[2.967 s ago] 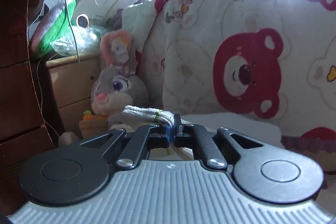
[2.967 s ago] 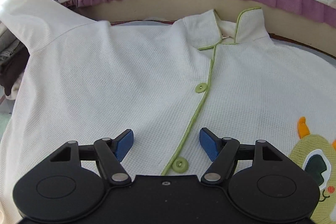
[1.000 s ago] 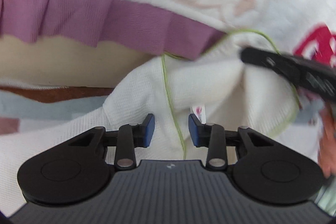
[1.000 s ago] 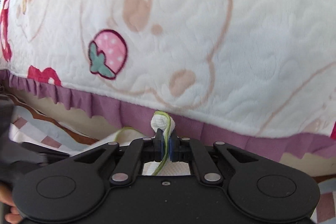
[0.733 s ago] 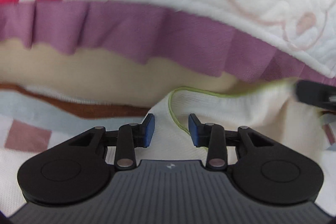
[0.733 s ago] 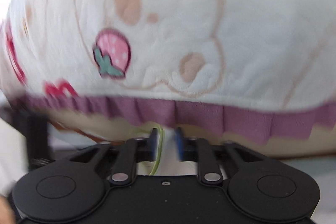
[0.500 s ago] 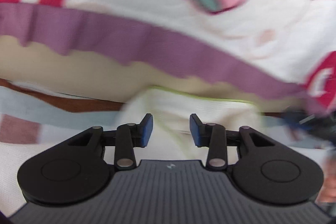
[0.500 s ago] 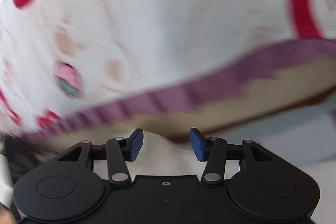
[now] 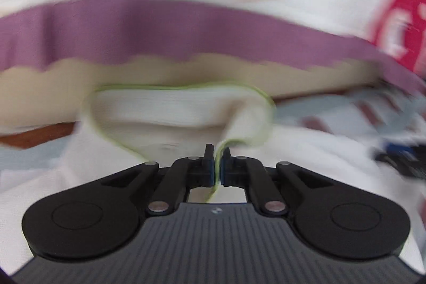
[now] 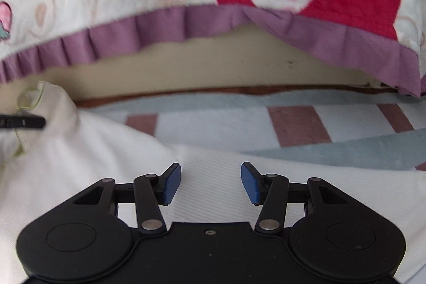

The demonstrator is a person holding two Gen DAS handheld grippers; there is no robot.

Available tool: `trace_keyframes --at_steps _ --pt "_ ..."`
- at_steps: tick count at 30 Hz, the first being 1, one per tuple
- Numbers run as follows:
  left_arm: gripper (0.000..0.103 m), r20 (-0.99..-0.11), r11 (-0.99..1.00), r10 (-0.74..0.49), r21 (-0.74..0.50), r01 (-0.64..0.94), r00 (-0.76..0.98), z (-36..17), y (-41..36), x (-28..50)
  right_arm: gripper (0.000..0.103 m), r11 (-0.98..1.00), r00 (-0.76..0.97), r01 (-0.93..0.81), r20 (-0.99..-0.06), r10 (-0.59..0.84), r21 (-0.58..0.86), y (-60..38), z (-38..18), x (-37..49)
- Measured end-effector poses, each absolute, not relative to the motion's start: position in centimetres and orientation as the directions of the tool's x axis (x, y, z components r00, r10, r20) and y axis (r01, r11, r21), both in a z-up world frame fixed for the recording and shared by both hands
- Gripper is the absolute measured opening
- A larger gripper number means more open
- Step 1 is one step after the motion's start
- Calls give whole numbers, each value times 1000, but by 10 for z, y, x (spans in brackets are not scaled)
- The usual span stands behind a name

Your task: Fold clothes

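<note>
Shirt (image 9: 170,108) collar pinched in left hand-held gripper (image 9: 217,164).

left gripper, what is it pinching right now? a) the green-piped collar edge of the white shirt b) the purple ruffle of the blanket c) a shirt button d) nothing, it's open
a: in the left wrist view the left gripper has its jaws closed on the green-trimmed collar edge of the white shirt, while the purple ruffle of the blanket sits behind, untouched. The right gripper is open above the shirt.
</note>
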State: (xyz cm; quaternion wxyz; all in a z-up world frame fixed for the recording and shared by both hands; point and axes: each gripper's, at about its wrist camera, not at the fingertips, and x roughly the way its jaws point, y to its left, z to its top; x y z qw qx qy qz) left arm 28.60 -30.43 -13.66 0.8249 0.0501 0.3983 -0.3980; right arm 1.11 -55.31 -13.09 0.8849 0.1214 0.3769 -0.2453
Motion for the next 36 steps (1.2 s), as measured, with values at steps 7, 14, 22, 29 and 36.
trace_keyframes --at_steps 7,14,22,29,36 --pt "26 -683 784 -518 -139 606 514 -142 -285 291 61 821 568 570 -721 -397 -3 -565 -144 6" --pt "30 -673 774 -527 -127 620 519 -97 -229 263 61 757 478 652 -747 -461 -50 -557 -130 4" --pt "41 -767 745 -509 -164 647 391 -66 -148 179 61 765 745 427 -667 5 482 -464 -94 -39" --pt "41 -845 788 -357 -43 615 398 -48 -45 121 61 697 632 94 -584 510 711 -325 -93 -77" --pt "42 -896 759 -291 -4 651 335 -27 56 63 61 536 345 70 -525 778 841 -245 -109 -122"
